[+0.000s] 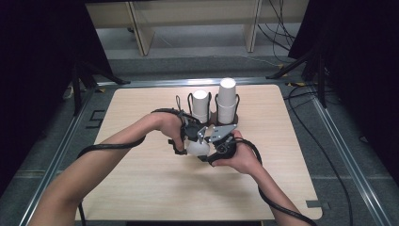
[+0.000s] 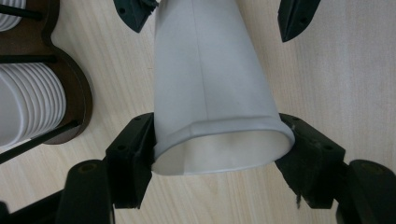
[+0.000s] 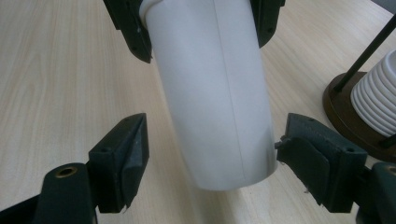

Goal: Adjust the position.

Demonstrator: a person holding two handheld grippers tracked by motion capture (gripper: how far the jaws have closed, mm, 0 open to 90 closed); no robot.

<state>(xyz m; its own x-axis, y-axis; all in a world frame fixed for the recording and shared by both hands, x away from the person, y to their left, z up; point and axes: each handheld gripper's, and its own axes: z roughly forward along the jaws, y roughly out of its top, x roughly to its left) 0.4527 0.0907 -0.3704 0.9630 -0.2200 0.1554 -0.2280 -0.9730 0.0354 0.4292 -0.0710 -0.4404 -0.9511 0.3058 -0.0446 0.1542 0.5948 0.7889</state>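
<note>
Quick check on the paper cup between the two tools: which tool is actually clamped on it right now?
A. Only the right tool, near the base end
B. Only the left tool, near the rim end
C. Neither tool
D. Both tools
B: in the left gripper view the left tool presses both pads on the paper cup near its rim, while the right tool stands with a gap on its left side.

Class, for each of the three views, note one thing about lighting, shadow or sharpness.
High view: bright table, dark surroundings. Left gripper view: the paper cup is crisp, its open mouth shaded inside. Right gripper view: the cup's bottom edge is soft and casts a faint shadow on the wood.
</note>
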